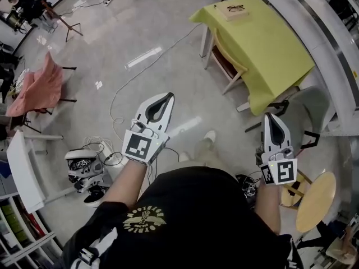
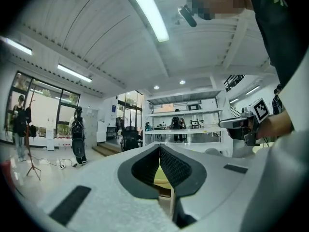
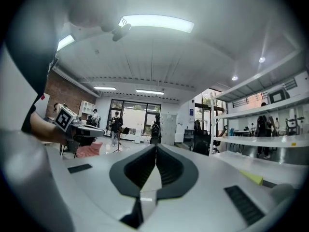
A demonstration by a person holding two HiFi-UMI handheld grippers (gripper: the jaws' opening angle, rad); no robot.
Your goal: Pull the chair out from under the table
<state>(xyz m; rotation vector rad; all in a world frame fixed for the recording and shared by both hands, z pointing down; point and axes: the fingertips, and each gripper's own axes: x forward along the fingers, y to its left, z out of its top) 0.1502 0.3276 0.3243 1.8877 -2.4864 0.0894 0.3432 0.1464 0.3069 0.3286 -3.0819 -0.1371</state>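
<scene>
A wooden chair (image 1: 229,64) stands tucked under the left side of a table (image 1: 269,49) covered with a yellow-green cloth, at the upper right of the head view. My left gripper (image 1: 166,97) is held level in front of the body, well short of the chair, shut and empty. My right gripper (image 1: 270,116) hovers near the table's near corner, also shut with nothing in it. In the left gripper view the jaws (image 2: 160,147) meet at the tip, and a strip of the yellow cloth (image 2: 162,176) shows through them. The right gripper view shows its closed jaws (image 3: 155,147).
A small tray with glasses (image 1: 233,10) lies on the table. A grey chair (image 1: 312,112) and a round wooden stool (image 1: 315,200) stand by my right side. A pink-draped chair (image 1: 40,88), a white shelf (image 1: 22,170), bags and floor cables (image 1: 118,100) are to the left.
</scene>
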